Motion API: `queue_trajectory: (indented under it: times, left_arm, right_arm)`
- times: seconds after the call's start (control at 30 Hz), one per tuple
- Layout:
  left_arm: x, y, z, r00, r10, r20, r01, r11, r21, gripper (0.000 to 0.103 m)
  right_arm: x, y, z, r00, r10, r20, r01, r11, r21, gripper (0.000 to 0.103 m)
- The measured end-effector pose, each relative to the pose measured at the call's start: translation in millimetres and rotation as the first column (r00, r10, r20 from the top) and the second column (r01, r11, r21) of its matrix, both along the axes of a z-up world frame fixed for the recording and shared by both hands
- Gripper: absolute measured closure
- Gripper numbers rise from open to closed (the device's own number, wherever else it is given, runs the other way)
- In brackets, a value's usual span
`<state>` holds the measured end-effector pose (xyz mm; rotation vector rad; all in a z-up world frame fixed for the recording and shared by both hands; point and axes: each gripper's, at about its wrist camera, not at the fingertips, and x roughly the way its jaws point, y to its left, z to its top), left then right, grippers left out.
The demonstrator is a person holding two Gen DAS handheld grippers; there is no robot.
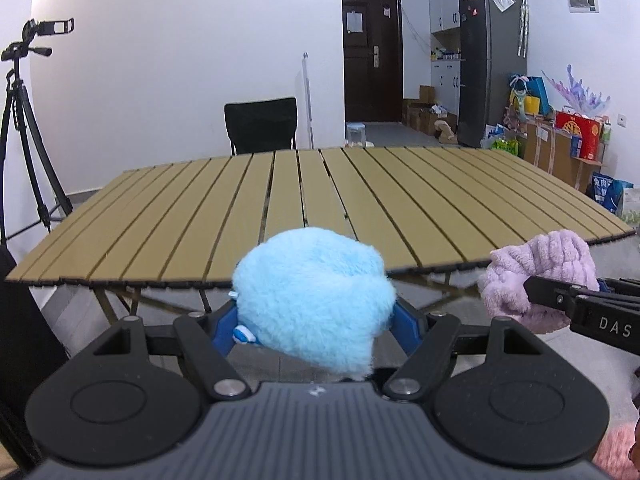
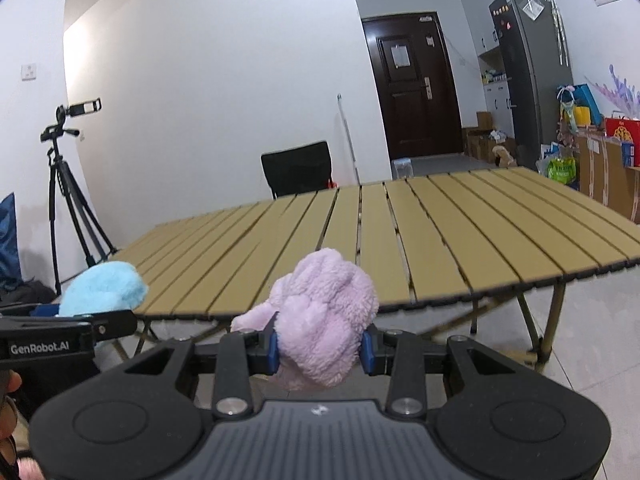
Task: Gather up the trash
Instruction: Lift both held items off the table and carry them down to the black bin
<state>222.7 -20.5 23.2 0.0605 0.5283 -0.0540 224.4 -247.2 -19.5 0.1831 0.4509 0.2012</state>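
Note:
My left gripper is shut on a fluffy light-blue ball, held in the air before the near edge of the slatted tan table. My right gripper is shut on a fluffy pink bundle, also short of the table's near edge. In the left wrist view the pink bundle and the right gripper's finger show at the right. In the right wrist view the blue ball shows at the left, above the left gripper's body.
A black chair stands behind the table. A camera tripod is at the left by the wall. A dark door, a grey fridge and boxes and bags fill the back right. Grey tiled floor lies under the table.

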Motion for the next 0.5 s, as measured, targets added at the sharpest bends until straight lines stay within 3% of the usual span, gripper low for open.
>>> queue_trajectory:
  times: [0.5]
  left_arm:
    - [-34.3,9.1,-68.1,0.988,-0.023,-0.151,0.024,1.000,0.004,0.028]
  right_arm:
    - [-31.0,17.0,-57.0,0.982,0.030,-0.185,-0.045,0.996,-0.074,0.068]
